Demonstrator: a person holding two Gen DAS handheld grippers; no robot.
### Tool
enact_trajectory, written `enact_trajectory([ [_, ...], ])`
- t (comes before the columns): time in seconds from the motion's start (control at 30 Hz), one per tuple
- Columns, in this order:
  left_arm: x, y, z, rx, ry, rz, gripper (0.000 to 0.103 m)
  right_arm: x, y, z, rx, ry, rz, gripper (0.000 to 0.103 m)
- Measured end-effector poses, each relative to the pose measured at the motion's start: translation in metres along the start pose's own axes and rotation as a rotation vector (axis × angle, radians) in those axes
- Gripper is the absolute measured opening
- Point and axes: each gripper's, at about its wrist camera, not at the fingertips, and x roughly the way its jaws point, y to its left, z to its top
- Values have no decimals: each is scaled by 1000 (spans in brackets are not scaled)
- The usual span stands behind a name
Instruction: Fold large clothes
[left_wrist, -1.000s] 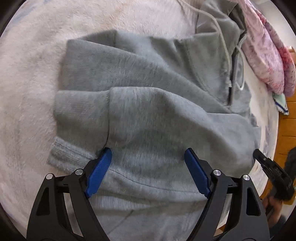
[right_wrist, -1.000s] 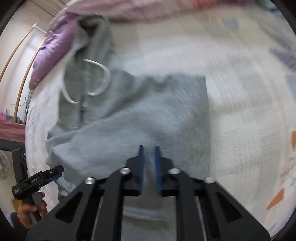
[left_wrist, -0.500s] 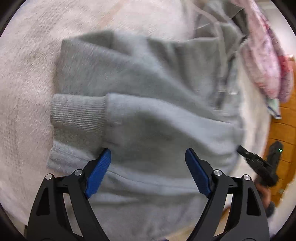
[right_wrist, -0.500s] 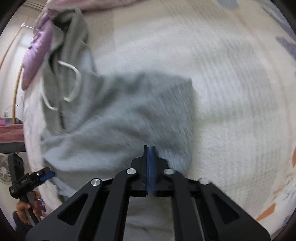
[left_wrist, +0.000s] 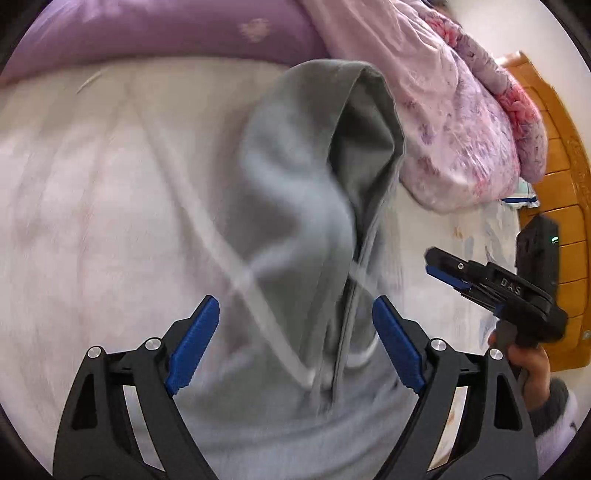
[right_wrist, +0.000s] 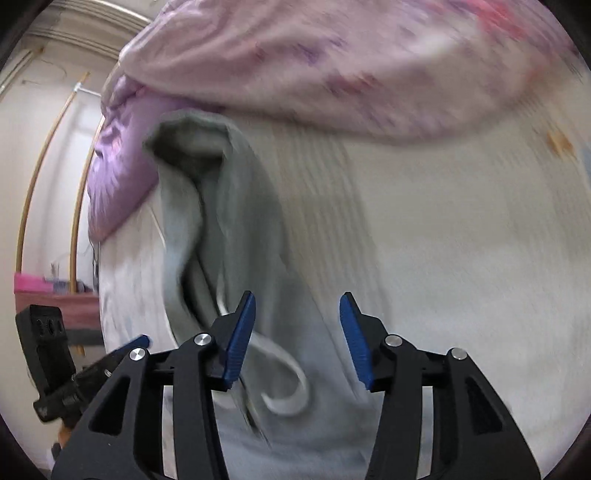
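Observation:
A grey hoodie (left_wrist: 295, 206) lies on a pale fleecy bed cover (left_wrist: 92, 221), its hood pointing away from me, white drawstrings (left_wrist: 255, 295) across the chest. My left gripper (left_wrist: 295, 343) is open and empty, low over the neck area. The right gripper (left_wrist: 454, 273) shows in the left wrist view at the right, held in a hand. In the right wrist view the hoodie (right_wrist: 251, 236) and a drawstring loop (right_wrist: 291, 384) lie under my right gripper (right_wrist: 297, 339), which is open and empty. The left gripper (right_wrist: 110, 358) shows at the lower left.
A pink flowered quilt (left_wrist: 461, 122) is heaped at the bed's far side, also in the right wrist view (right_wrist: 351, 66). A purple pillow (left_wrist: 166, 29) lies behind the hood. A wooden headboard (left_wrist: 554, 184) stands at the right. Poles and a wall (right_wrist: 37, 166) are left.
Both grippers have moved from the folded body up to the hood end. The right gripper, shut half a second ago, is now open. The left stays open.

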Motion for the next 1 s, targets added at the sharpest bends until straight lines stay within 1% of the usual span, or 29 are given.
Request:
enact_trajectory([
  [0.03, 8, -4, 15, -2, 1, 24, 86, 4, 5, 10, 10, -12, 4, 46],
  [0.1, 19, -7, 42, -28, -24, 21, 86, 11, 14, 30, 33, -40, -6, 47],
  [0.17, 31, -13, 60, -44, -13, 36, 86, 18, 22, 47, 42, -65, 2, 49],
  [0.23, 40, -17, 71, -26, -19, 64, 86, 25, 27, 61, 35, -67, 0, 49],
  [0.27, 47, -16, 75, -39, -8, 66, 86, 30, 29, 67, 32, -64, 0, 49],
  [0.3, 53, -16, 78, -58, 6, 77, 86, 33, 30, 72, 26, -71, -20, 49],
  [0.33, 55, -17, 80, -54, 4, 87, 86, 37, 30, 75, 17, -72, -35, 49],
  [0.4, 59, -24, 82, -3, -22, 187, 86, 41, 27, 78, 9, -56, -55, 39],
  [0.43, 62, -24, 82, 13, -5, 221, 86, 41, 24, 80, 6, -52, -62, 34],
  [0.47, 67, -23, 81, 24, 28, 249, 85, 42, 23, 81, 9, -42, -54, 34],
  [0.5, 72, -21, 78, 16, 71, 240, 85, 44, 21, 82, 18, -11, -37, 34],
  [0.53, 72, -20, 76, 6, 86, 222, 85, 47, 22, 79, 23, 27, -22, 34],
  [0.57, 70, -21, 73, 6, 78, 215, 85, 46, 22, 76, 14, 37, -17, 34],
  [0.6, 68, -23, 72, 19, 73, 226, 85, 46, 25, 72, -10, 46, -25, 34],
  [0.63, 69, -25, 70, 50, 70, 273, 85, 46, 28, 70, -36, 57, -47, 31],
  [0.67, 70, -25, 68, 76, 61, 333, 80, 46, 30, 67, -65, 51, -80, 17],
  [0.7, 71, -24, 67, 89, 50, 381, 77, 44, 31, 66, -88, 41, -100, 10],
  [0.73, 68, -18, 66, 74, 40, 388, 72, 40, 30, 66, -100, 26, -122, 6],
  [0.77, 59, -9, 64, 44, 20, 361, 67, 37, 27, 66, -99, 13, -123, 6],
  [0.83, 37, 10, 56, 12, -28, 331, 63, 23, 17, 66, -87, -19, -105, 5],
  [0.9, 17, 30, 47, -10, -71, 314, 58, 17, 4, 65, -73, -27, -90, 5],
  [0.93, 11, 40, 42, -24, -77, 311, 56, 15, -2, 63, -66, -35, -106, 5],
  [1.0, 4, 65, 36, -106, -71, 294, 56, 17, -16, 62, -32, -23, -108, 5],
])
